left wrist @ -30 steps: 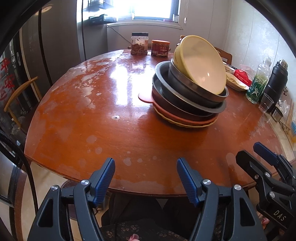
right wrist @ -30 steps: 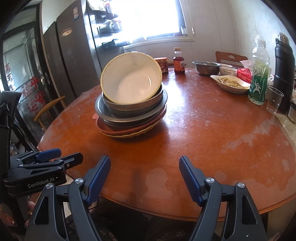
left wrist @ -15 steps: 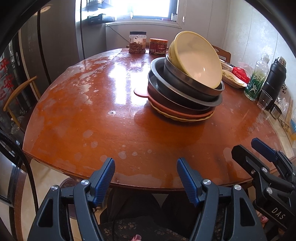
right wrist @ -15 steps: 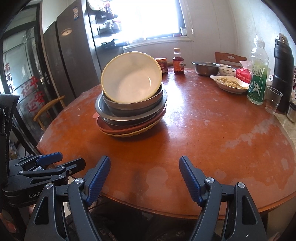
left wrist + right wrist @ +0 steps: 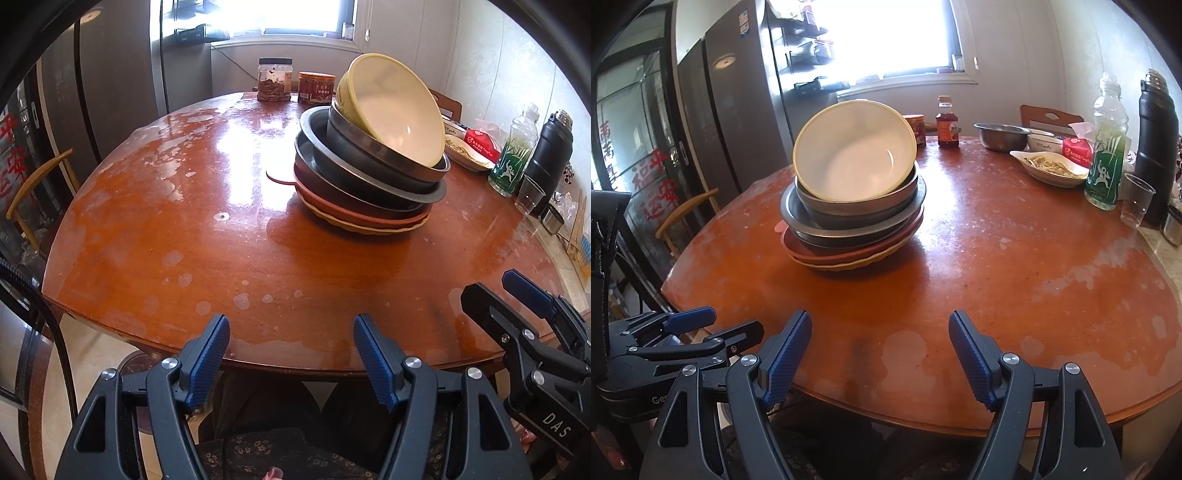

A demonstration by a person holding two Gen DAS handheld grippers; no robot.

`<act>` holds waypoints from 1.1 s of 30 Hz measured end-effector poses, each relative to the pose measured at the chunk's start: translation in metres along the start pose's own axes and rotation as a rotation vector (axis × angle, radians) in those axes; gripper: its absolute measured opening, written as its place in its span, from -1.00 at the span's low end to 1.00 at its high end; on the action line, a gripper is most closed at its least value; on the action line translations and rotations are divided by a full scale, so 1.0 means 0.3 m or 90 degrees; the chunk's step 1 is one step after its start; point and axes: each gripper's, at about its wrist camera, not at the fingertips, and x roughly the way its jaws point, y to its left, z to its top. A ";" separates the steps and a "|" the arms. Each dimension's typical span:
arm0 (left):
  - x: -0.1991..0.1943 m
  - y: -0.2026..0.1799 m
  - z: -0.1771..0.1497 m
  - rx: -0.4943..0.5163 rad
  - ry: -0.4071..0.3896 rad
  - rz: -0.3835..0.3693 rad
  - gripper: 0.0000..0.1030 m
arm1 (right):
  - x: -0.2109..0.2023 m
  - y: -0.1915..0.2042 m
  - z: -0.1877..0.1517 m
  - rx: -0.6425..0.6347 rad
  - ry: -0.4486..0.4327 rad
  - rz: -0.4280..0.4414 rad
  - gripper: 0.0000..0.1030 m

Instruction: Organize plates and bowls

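Observation:
A stack of dishes stands on the round wooden table (image 5: pixel 207 236). A yellow bowl (image 5: pixel 399 110) with a white inside lies tilted on top, over metal bowls (image 5: pixel 369 166) and red and yellow plates (image 5: pixel 362 218). The yellow bowl (image 5: pixel 853 158) also tops the stack in the right wrist view. My left gripper (image 5: pixel 291 343) is open and empty at the table's near edge. My right gripper (image 5: pixel 879 339) is open and empty at the near edge too, to the right of the left one.
Two jars (image 5: pixel 275 79) stand at the far edge. A sauce bottle (image 5: pixel 947 122), a steel bowl (image 5: pixel 1001 134), a dish of food (image 5: pixel 1049 166), a green bottle (image 5: pixel 1106 147), a plastic cup (image 5: pixel 1136 205) and a black flask (image 5: pixel 1156 147) crowd the right side. A chair (image 5: pixel 33 184) stands left.
Both grippers have drawn back slightly from the table. The stack has not moved and both jaws stay open.

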 end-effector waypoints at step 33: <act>-0.005 -0.001 0.001 0.000 0.001 0.005 0.34 | -0.004 0.011 -0.002 -0.003 0.001 -0.005 0.51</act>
